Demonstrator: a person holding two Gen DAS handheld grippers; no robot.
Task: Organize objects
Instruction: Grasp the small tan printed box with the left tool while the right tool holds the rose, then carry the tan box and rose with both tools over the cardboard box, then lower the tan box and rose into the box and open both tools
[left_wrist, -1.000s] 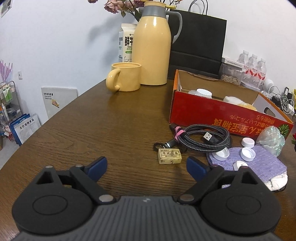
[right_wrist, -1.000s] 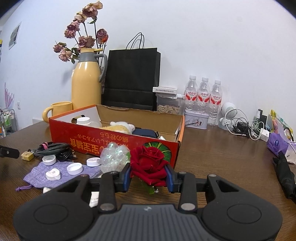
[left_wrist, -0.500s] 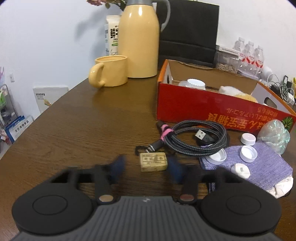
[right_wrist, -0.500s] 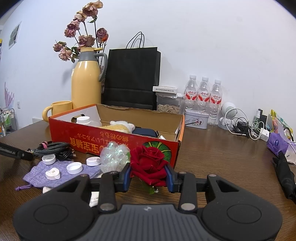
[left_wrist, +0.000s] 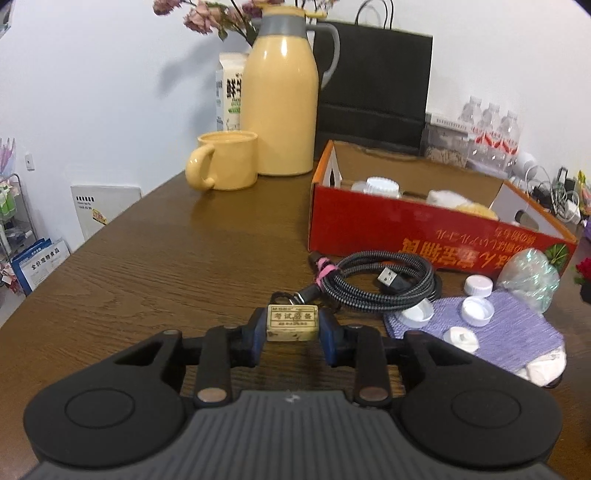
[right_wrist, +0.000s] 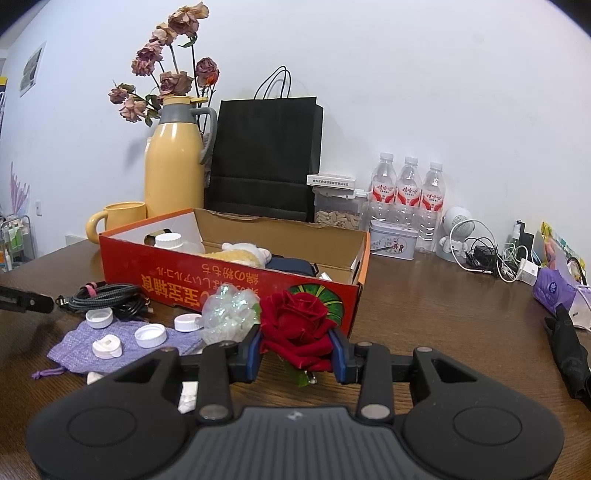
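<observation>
A small yellowish eraser (left_wrist: 291, 318) with printed characters sits between the blue pads of my left gripper (left_wrist: 292, 328), which is shut on it just above the wooden table (left_wrist: 155, 266). My right gripper (right_wrist: 295, 347) is shut on a red fabric rose (right_wrist: 295, 321), held in front of the red cardboard box (right_wrist: 221, 277). The box (left_wrist: 406, 229) holds a white-capped jar, a plush toy and a dark pouch. One finger of the left gripper shows at the left edge of the right wrist view.
A coiled braided cable (left_wrist: 373, 280), a purple pouch (left_wrist: 509, 332) with white bottle caps and crumpled clear plastic (left_wrist: 528, 275) lie before the box. A yellow mug (left_wrist: 225, 160), thermos (left_wrist: 282, 92) and black bag (right_wrist: 264, 158) stand behind. Water bottles (right_wrist: 406, 192) and chargers lie at the right.
My left gripper moved forward to the eraser and shut its wide-open jaws on it. The right gripper kept still with the rose.
</observation>
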